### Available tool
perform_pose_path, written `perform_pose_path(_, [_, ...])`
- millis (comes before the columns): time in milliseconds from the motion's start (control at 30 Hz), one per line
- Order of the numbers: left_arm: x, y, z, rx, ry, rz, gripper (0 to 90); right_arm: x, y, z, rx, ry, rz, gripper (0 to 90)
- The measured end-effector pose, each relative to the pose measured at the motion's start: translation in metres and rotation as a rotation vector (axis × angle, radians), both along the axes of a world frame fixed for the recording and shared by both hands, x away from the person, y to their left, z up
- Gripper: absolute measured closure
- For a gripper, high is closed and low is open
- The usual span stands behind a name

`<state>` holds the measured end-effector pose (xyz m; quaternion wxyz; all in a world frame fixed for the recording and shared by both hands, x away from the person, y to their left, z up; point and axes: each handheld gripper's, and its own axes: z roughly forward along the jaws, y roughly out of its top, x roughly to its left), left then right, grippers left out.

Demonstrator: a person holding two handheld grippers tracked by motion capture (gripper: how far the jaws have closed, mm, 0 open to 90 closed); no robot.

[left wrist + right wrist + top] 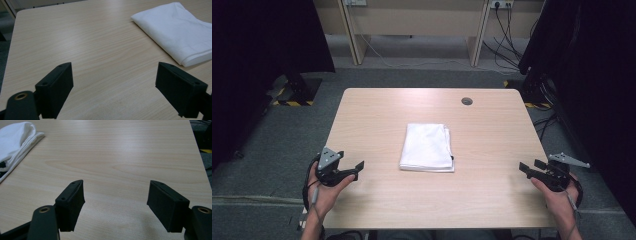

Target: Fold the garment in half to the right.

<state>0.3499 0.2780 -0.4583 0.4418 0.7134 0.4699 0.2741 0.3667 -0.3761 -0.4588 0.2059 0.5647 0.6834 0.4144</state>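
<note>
A pale wooden desk [492,150] with rounded corners spreads in front of me, seen from above. It stands on grey carpet, with dark curtains at both sides and a light wooden frame with trailing cables beyond its far edge. A small round cable hole [467,101] sits near the far edge, at about one o'clock from the desk's middle.

At the middle of the desk lies a folded white cloth [427,147], a flat rectangle with its long sides running from twelve to six o'clock. Its layered edges show along the near side and the right side. In the left gripper view the cloth [178,30] lies at about two o'clock, ahead of my left claw. In the right gripper view the cloth [15,142] lies at about ten o'clock, with its loose folds facing me.

I hold my left claw [357,167] over the desk's near left corner, at about eight o'clock from the cloth, pointing toward the desk's middle. Its two black jaws are spread wide, with bare wood between them, pinching nothing.

I hold my right claw [528,168] at the desk's near right edge, at about four o'clock from the cloth, pointing inward. Its jaws are also spread wide over bare wood, pinching nothing. Both claws are well apart from the cloth.
</note>
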Motion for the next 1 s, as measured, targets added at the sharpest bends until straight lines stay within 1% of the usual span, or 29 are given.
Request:
perform_pose_path(367, [0.0018, 0.0030, -0.0066, -0.005, 0.012, 0.006, 14.1, -0.0023, -0.0026, -0.0033, -0.014, -0.002, -0.016, 29.0])
perform_pose_path(633, [0.0019, 0.0034, -0.0084, -0.006, 0.011, 0.006, 14.1, -0.0019, -0.0038, -0.0072, -0.011, 0.002, -0.023, 28.8])
perform_pose_path(767, [0.0020, 0.0034, -0.0092, 0.007, 0.011, 0.007, 14.0, -0.0017, -0.0036, -0.0086, -0.009, 0.004, -0.024, 28.8])
perform_pose_path(1000, [0.0030, 0.0036, -0.0103, 0.005, 0.013, 0.008, 14.0, -0.0010, -0.0053, -0.0096, -0.008, 0.002, -0.029, 28.7])
